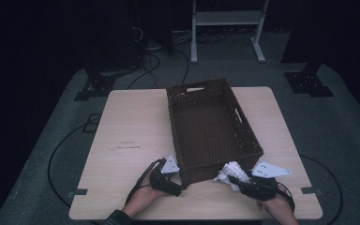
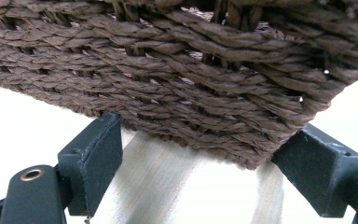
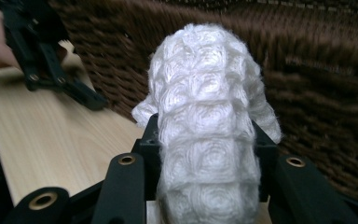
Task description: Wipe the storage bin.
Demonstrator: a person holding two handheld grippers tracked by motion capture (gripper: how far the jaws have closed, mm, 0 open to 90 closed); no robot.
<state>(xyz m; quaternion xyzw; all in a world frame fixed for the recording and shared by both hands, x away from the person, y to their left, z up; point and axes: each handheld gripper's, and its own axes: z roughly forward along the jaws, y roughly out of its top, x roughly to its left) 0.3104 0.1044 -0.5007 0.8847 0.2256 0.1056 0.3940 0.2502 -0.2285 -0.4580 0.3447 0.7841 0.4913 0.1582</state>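
Basket [image 1: 211,126]: brown woven, sits mid-table, near corner toward the person, looks empty inside.
L gripper [image 1: 180,186]: at basket's near-left corner, low on the table [image 1: 126,122]. Jaws spread wide, straddling the corner; left gripper view has one pad just under the weave, other by the corner edge. Looks like bracing, not a real clamp, can't tell if the pads press.
R gripper [image 1: 229,178]: jaws pinched tight on white cloth [image 1: 228,172], a knobbly towel-like wad, bunched up right at basket's near wall, outside it.
Step, my guess: cloth going up over the rim & into basket, L hand steadying.
Doing it well: lift cloth clear of the rim before moving in, loose tails could snag on weave. Keep L gripper firm on the corner so basket doesn't skid. Let go only once the wad is well inside.
High view gives: whole layout, both hands, basket interior.
L gripper view gives: pad-to-weave [image 2: 177,84] contact up close, table beneath.
R gripper view gives: cloth [image 3: 209,121] texture, how deep it sits in the jaws, plus L gripper [image 3: 95,100] off at far left.
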